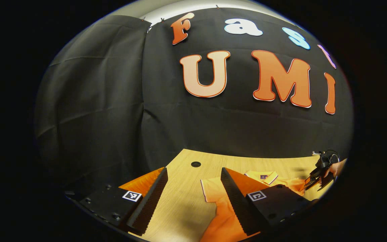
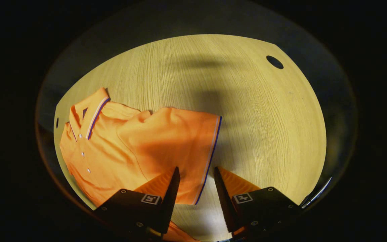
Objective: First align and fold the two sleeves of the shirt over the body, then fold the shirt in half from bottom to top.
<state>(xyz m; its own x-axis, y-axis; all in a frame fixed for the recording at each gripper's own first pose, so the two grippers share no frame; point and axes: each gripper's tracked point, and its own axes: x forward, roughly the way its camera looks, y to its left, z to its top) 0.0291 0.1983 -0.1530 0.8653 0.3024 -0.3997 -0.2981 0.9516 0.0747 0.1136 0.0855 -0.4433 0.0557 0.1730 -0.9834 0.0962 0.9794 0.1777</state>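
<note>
you were at the first step, the sleeve folds: the shirt lay flat near the tabletop edge, one sleeve spread outward. your right gripper hovered spread over its hem, holding nothing. next i'd judge: pinch that hem. your left gripper was also spread, empty.

Right gripper gapes above shirt's sleeve.

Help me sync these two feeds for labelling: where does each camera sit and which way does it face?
Left gripper view: rides the left hand-held gripper, facing level across the table to the booth wall; fingers apart, the right hand-held gripper far off.
Right gripper view: rides the right hand-held gripper, looking down at the sleeve; fingers apart.
Shared: the orange shirt, table.
</note>
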